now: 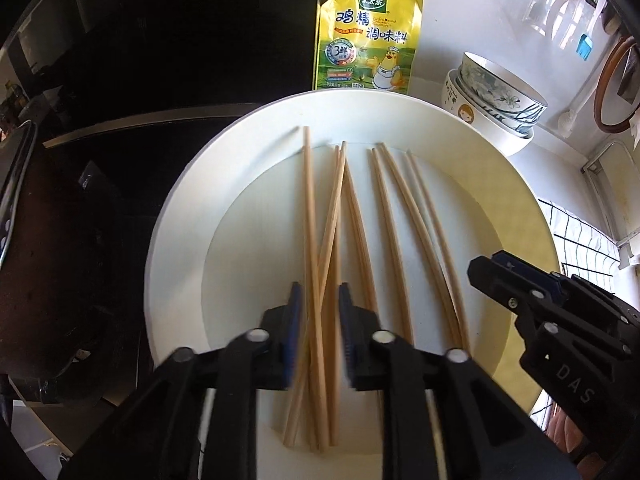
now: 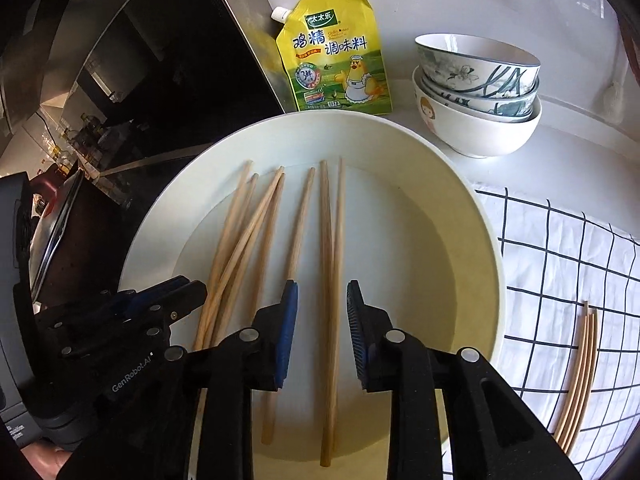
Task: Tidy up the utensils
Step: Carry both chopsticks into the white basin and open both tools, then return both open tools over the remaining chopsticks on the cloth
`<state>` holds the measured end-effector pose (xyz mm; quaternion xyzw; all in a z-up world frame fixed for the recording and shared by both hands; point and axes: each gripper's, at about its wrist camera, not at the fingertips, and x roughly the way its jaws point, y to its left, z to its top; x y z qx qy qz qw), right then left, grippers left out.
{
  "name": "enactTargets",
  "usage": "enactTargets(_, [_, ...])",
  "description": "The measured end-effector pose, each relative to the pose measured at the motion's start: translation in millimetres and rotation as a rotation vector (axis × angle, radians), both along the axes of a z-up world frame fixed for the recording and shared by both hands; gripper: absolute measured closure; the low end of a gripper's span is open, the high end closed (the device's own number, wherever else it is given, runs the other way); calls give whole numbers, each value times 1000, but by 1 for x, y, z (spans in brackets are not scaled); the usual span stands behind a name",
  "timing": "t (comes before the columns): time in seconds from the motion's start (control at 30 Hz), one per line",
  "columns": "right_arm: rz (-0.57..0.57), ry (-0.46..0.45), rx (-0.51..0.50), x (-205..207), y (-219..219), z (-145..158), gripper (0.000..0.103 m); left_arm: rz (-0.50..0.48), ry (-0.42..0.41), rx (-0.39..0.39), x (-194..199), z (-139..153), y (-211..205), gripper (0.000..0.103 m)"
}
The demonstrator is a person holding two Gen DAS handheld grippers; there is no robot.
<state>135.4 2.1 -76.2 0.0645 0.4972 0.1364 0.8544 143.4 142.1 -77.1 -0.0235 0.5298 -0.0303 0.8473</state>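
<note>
A: What surrounds the work area?
B: A white plate [image 2: 472,216] rests on the desk [image 2: 580,152]. Beyond the fingertips stands a yellow seasoning pouch [image 2: 336,56]; beyond and to the right is a stack of bowls [image 2: 476,92]. A grid-patterned cloth [image 2: 560,264] lies right of the plate, and three more chopsticks [image 2: 580,376] lie on it, well apart from the plate. A dark glossy panel [image 1: 160,60] fills the left side.

A: Where are the task's things?
B: The chopsticks on the plate [image 1: 312,220] lie lengthwise, roughly parallel with both sets of fingers; several on the left cross one another.

A: How is the left gripper [image 1: 320,336] posed?
B: It points forward over the plate's near edge. Its fingers [image 1: 292,332] stand apart, with crossed chopsticks running through the gap; whether the pads touch them cannot be told.

A: And the right gripper [image 2: 322,336]?
B: It points forward just right of the left one. Its fingers [image 2: 288,336] are apart, with a pair of chopsticks [image 2: 332,280] lying between them and one single stick just beside the left finger. Nothing blocks either gripper.
</note>
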Motion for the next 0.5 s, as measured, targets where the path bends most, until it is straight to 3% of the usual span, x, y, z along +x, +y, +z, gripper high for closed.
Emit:
enactTargets(0.07, [0,0,-2,-3,-2,1,79,10,-12,0,-5,3,2,55])
enactTargets(0.13, [0,-3,-6,-7,-4,3,79,15,-24,-2,-11,7,4,49])
enactTargets(0.5, [-1,-21,-16,-30,-18,14,79,40,-58,-1,-35,29,3,48])
